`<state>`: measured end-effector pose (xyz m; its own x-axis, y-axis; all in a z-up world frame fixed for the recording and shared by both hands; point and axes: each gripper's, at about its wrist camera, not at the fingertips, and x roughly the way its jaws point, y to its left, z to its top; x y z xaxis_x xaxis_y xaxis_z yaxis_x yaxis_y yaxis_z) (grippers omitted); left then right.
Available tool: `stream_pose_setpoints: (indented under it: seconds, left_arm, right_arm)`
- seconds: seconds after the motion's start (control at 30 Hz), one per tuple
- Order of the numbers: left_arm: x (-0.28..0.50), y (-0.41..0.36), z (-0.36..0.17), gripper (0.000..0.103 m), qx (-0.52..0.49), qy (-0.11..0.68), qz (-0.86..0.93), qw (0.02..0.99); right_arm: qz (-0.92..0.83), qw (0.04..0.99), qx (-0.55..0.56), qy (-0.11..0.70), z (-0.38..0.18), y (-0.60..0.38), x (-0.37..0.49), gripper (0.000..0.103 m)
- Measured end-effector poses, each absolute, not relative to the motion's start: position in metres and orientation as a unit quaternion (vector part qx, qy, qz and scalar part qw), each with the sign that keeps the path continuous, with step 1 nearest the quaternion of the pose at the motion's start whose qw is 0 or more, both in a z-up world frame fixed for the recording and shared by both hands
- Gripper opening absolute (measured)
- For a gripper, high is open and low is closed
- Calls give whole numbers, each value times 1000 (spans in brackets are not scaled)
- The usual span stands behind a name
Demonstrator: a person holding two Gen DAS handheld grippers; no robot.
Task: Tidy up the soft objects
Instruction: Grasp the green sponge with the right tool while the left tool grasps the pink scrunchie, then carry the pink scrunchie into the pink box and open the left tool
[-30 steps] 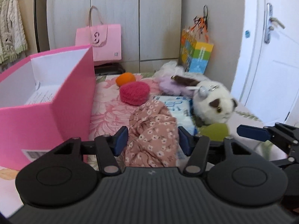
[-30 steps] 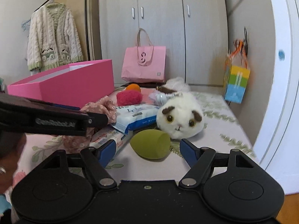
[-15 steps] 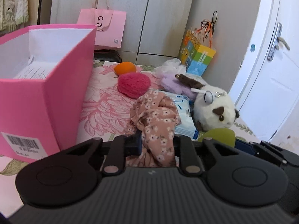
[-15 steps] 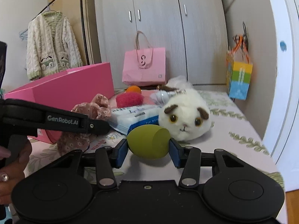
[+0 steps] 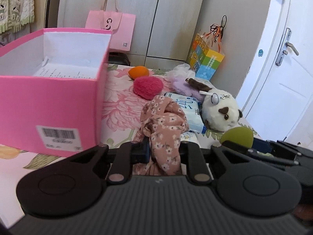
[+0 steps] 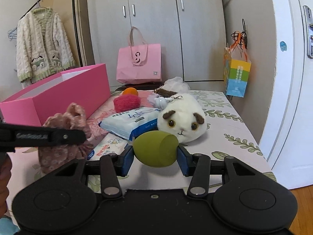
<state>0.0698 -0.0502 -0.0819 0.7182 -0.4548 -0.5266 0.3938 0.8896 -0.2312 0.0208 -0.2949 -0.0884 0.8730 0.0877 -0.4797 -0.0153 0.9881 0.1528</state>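
Beside the open pink cardboard box (image 5: 58,105) on the floral bedspread (image 6: 225,137), my left gripper (image 5: 163,151) pinches the crumpled pink floral fabric (image 5: 164,125). My right gripper (image 6: 155,155) clamps the olive-green egg-shaped sponge (image 6: 155,149) just before the white plush cat (image 6: 182,122).

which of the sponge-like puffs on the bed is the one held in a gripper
The olive-green egg-shaped sponge, clamped in the right gripper. The orange puff and the fuzzy pink puff lie free on the bed, near the pink box.
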Motion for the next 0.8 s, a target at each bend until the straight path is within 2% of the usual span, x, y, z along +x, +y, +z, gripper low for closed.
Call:
stream_pose_setpoints:
  seconds: [0.23, 0.57, 0.8]
  left_arm:
    - [59, -21, -78, 16, -79, 334, -245, 907]
    - [40, 16, -64, 16, -49, 382, -262, 885]
    - [40, 39, -33, 16, -30, 407, -285, 867]
  right_arm:
    - [81, 956, 87, 270, -72, -283, 6, 53]
    - [206, 922, 75, 319, -54, -246, -2, 53]
    - [281, 898, 76, 329, -31, -215, 7, 53]
